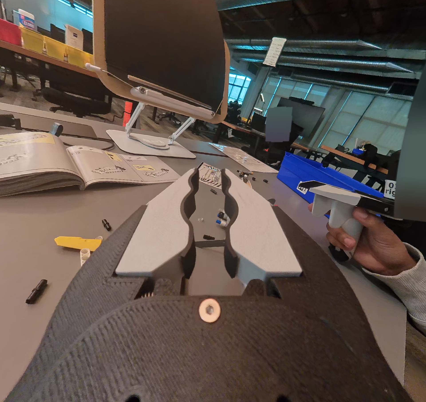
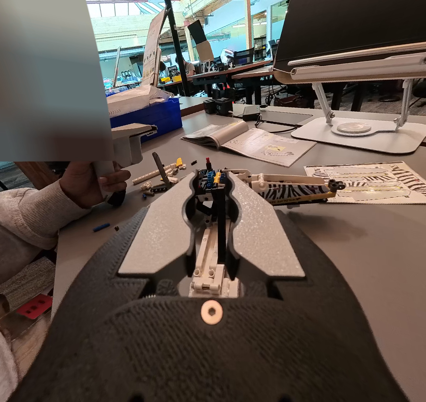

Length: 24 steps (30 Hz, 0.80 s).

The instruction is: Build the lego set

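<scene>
My right gripper (image 2: 213, 176) is shut on a partly built lego assembly (image 2: 211, 183) of black and white beams with blue and yellow pins. It rests low over the grey table. Its zebra-striped panel (image 2: 292, 189) sticks out to the right. My left gripper (image 1: 210, 174) is open and empty, low over the table. Small black pins (image 1: 208, 237) and a white and blue piece (image 1: 222, 219) lie between its fingers. A yellow piece (image 1: 77, 243) and a black pin (image 1: 106, 224) lie to its left. Several loose parts (image 2: 161, 174) lie beyond the hand holding the left gripper.
An open instruction booklet (image 1: 46, 160) (image 2: 249, 141) lies at the back. A sticker sheet (image 2: 368, 183) lies to the right. A tablet on a white stand (image 1: 149, 144) (image 2: 357, 134) stands behind. A blue bin (image 1: 322, 176) (image 2: 149, 116) sits at the table's side. A hand holds the right gripper's handle (image 1: 334, 206). About 20 cm separates my left fingertips from my right.
</scene>
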Available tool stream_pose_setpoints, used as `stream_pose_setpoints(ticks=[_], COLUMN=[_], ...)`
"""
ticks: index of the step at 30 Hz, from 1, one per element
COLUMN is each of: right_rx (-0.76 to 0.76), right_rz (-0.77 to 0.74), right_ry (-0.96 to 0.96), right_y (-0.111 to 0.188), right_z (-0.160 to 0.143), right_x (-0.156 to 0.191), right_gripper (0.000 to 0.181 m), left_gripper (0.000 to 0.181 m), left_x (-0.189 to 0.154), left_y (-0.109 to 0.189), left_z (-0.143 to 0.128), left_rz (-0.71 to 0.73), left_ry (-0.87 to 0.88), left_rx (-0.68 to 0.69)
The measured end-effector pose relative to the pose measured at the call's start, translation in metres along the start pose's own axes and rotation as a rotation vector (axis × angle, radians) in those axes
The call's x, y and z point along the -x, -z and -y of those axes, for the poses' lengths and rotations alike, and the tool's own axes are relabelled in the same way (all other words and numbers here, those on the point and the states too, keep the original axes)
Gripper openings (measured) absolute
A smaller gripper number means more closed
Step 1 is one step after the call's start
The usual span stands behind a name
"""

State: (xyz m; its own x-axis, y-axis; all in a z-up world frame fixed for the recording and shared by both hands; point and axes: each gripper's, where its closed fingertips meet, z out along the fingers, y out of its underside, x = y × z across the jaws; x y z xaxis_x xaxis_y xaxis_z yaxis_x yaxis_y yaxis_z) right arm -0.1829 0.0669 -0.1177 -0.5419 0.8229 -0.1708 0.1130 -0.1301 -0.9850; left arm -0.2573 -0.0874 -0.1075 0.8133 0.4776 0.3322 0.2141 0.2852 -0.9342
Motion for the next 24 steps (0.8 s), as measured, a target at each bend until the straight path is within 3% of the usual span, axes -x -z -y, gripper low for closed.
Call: stream_pose_setpoints(ticks=[4,7,9,13,15,18,21,24], right_rx=[0.012,0.003,-0.009,-0.012,-0.01,-0.01,-0.019,-0.019], right_rz=[-0.039,-0.065,-0.051,-0.032,-0.037,-0.051,-0.058,-0.041], right_ry=[0.025,0.03,0.016,0.01,0.021,0.032,0.026,0.006], right_y=[0.0,0.001,0.002,0.002,0.002,0.003,0.005,0.004], right_z=[-0.001,0.001,0.003,0.003,0.003,0.003,0.004,0.004], right_x=[-0.008,-0.013,-0.012,-0.007,-0.007,-0.009,-0.011,-0.01], right_gripper=[0.02,0.02,0.02,0.02,0.019,0.019,0.018,0.018], left_gripper=[0.036,0.049,0.064,0.098,0.097,0.096,0.093,0.072], left_x=[0.007,0.028,0.061,0.166,0.213,0.248,0.245,0.237], left_y=[-0.004,-0.015,-0.029,-0.063,-0.074,-0.077,-0.082,-0.085], left_z=[0.002,0.01,0.023,0.036,0.019,-0.03,-0.046,-0.047], left_rz=[0.022,0.078,0.198,0.508,0.584,0.6,0.554,0.5], left_ry=[0.032,-0.002,-0.13,-0.3,-0.254,-0.139,-0.084,-0.073], left_rx=[0.016,0.129,0.208,0.384,0.532,0.766,0.789,0.785])
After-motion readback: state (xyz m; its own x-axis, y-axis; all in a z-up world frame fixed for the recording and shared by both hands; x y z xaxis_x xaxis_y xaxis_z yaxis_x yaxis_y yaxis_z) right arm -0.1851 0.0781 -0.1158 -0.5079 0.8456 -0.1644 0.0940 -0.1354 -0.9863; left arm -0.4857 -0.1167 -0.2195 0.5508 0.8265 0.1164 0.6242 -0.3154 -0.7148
